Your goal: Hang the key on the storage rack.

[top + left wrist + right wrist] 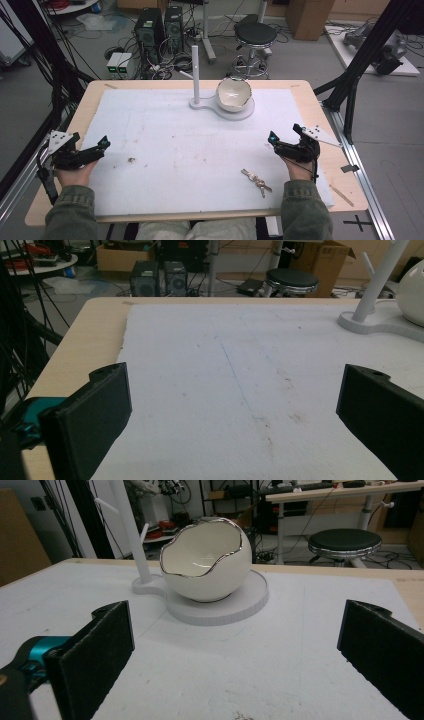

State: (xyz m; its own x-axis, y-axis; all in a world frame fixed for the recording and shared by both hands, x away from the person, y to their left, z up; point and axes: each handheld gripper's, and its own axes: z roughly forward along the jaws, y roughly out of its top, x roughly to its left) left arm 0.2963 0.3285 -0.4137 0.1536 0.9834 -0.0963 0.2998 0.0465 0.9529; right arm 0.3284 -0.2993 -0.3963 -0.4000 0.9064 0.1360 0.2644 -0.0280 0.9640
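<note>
At the lower left of the high view, the left gripper [102, 146] is a black body with a grey three-cornered plate [58, 138] on top and a black cable [45, 176] trailing below it. At the lower right, the right gripper [285, 137] is black too, with a small teal mark near its front and its own grey plate [320, 134]. Both sleeves [71, 214] at the bottom edge are olive green, with ribbed cuffs. In each gripper view the fingers [95, 412] are matt black slabs with a round hole at the top, and a teal part [42, 647] sits at the lower left.
</note>
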